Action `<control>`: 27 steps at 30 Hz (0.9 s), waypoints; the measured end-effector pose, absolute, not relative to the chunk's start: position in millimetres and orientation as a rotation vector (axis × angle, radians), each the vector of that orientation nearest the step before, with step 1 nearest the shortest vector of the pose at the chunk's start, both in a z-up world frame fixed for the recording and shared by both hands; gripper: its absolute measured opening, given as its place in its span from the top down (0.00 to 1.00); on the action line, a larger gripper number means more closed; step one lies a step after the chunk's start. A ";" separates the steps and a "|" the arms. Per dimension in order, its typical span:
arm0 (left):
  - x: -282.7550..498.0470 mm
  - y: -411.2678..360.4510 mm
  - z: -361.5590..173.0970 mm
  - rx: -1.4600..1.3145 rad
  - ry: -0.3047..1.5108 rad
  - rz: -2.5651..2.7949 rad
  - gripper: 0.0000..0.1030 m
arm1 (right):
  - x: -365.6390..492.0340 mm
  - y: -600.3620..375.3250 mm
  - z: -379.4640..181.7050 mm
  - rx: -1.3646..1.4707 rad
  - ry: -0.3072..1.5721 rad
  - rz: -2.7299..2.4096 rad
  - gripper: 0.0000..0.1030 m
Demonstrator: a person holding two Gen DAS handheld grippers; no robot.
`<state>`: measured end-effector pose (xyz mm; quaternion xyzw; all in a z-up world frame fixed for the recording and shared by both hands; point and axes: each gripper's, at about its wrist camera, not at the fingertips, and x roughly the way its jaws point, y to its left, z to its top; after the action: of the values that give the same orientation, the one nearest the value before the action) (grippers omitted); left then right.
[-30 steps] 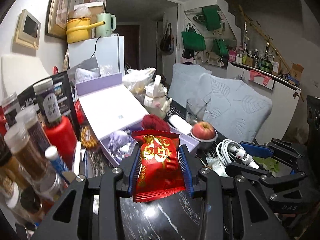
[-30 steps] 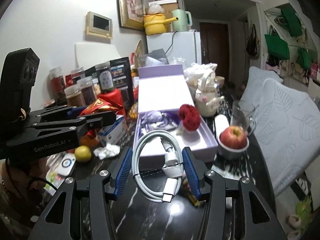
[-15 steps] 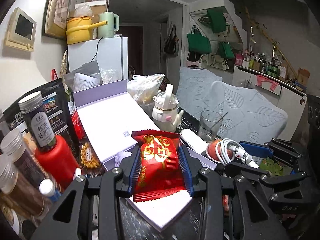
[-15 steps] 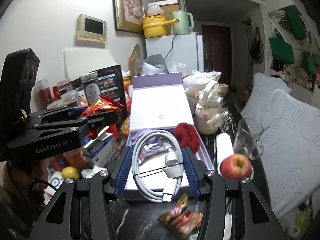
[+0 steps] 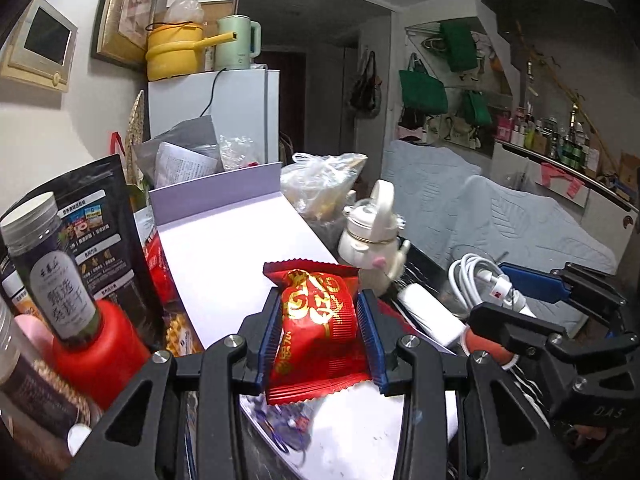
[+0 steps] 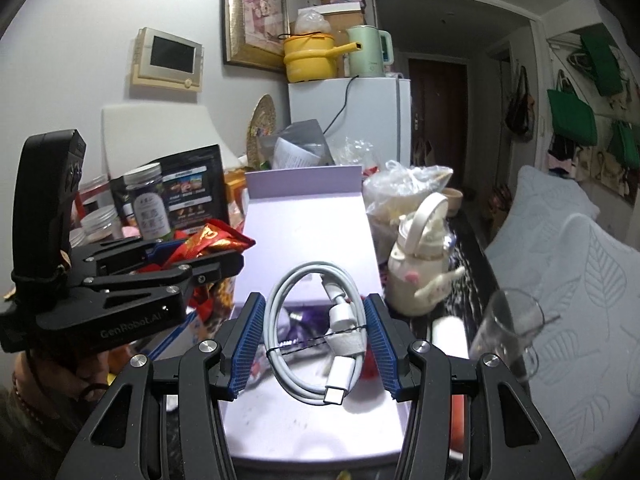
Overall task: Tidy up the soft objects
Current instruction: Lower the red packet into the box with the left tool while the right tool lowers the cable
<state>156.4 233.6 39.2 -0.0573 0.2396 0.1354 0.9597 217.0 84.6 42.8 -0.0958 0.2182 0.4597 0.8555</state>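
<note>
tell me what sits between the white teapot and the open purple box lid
A clear plastic bag with pale contents fills that gap, behind the teapot and right of the purple box lid. The right wrist view shows it best.

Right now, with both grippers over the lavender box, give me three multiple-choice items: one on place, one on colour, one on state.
1. Where is the yellow pot?
A. on the white fridge
B. inside the lavender box
C. on the floor

2. What colour is the snack packet?
A. green
B. red
C. white

3. What is the right gripper doing?
A. hanging open and empty
B. gripping the drinking glass
C. gripping the white cable

Answers: 1 A, the pot sits on the fridge top. 2 B, red wrapper with gold print. 3 C, both blue pads press the coiled cable.
</note>
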 end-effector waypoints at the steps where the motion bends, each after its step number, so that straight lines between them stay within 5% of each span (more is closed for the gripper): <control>1: 160.7 237.1 38.1 -0.114 0.485 0.285 0.64 | 220.0 87.6 42.9 -0.203 0.456 0.967 0.51; 27: 232.6 276.9 -30.7 -0.094 0.689 0.370 0.64 | 294.6 147.2 4.2 -0.216 0.536 0.935 0.51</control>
<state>232.6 276.9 -30.7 -0.0456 0.3355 0.1804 0.9235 294.6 147.2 4.2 -0.1028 0.2548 0.4443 0.8527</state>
